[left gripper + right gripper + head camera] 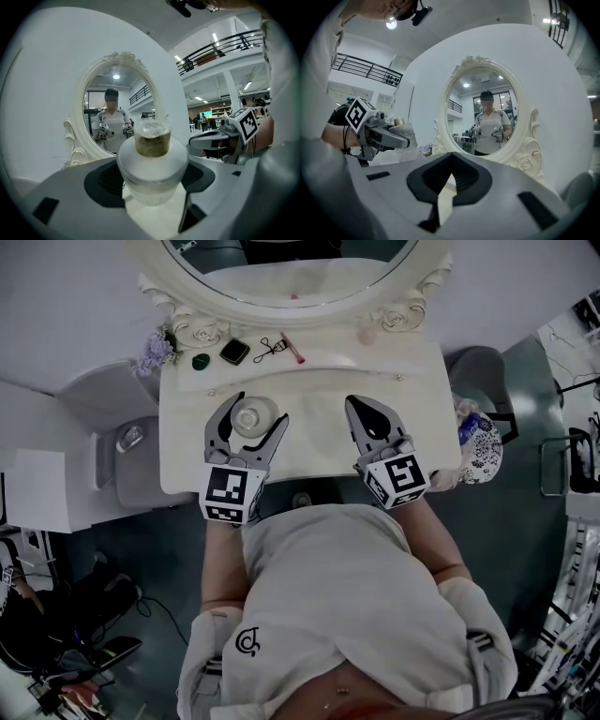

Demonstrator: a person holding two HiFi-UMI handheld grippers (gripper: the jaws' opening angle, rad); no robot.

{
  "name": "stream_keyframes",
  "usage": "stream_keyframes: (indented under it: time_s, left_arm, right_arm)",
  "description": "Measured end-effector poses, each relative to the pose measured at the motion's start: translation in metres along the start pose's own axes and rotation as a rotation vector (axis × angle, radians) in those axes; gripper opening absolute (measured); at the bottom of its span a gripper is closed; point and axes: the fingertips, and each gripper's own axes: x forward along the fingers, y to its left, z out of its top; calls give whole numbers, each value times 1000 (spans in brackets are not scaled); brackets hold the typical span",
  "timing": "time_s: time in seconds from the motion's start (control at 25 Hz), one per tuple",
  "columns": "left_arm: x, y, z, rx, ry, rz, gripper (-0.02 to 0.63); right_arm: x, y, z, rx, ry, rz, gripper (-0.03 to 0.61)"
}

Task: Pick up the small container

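Left gripper (257, 411) is where my work is: its jaws stand wide and press on the two sides of the small container (152, 159), which sits square between them. I take it at the broad, rounded shoulder of the body because that is the widest and firmest part; the narrow neck above would give the pads little to bear on. The container is upright, so the cap points up and nothing inside should shift.

It is near the middle of the cream surface (187, 446), in front of the oval mirror (281, 282) and apart from the other small things. I cannot tell whether its base has left the surface yet; I judge the grasp made and the lift the step in hand.

My right gripper (364, 411) is closed on nothing, its jaws meeting with only the surface showing past them. It hovers over the right half of the surface, well apart from the left, which keeps it clear of the lift.

The container has a frosted white body, a tan or golden neck and a clear cap on top. The body is too cloudy for me to say what is in it or how full it is.

Along the back edge, near the mirror's foot, lie a dark compact (234, 352), a small green round thing (201, 361), an eyelash curler (270, 349) and a pink stick (293, 349), all out of my way.
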Motion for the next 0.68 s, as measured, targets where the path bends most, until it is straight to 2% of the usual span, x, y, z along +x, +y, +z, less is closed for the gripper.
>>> stream_keyframes:
  time_s: [0.68]
  left_arm:
    - [3,0,-1,-31,-17,0,348]
  right_arm:
    - [8,4,10,-32,-7,19,5]
